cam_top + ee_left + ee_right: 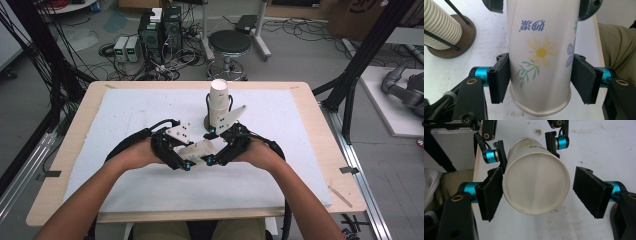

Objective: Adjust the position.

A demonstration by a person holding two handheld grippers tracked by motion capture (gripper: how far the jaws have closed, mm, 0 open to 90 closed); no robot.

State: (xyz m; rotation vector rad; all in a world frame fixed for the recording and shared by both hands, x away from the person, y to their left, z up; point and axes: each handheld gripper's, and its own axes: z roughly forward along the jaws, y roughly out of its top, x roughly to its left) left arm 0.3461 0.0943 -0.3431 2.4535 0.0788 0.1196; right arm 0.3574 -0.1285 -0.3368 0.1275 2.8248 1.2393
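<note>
A white paper cup (200, 149) printed with flowers lies level above the white mat, between my two grippers. My left gripper (540, 80) is shut on the cup (540, 50) near its rim, both pads pressed to its sides. In the right gripper view the cup's base (536, 187) faces the camera. My right gripper (539, 192) stands around that base: the left pad touches it, while a small gap separates the right pad (590, 192) from it. In the high view the left gripper (187, 152) and right gripper (211, 147) meet at mid-table.
A stack of ribbed paper cups (218, 100) stands on a round brown base with thin rods (461, 35) just behind the grippers. The white mat (130, 110) covers most of the wooden table. A stool (229, 42) and computers sit on the floor beyond.
</note>
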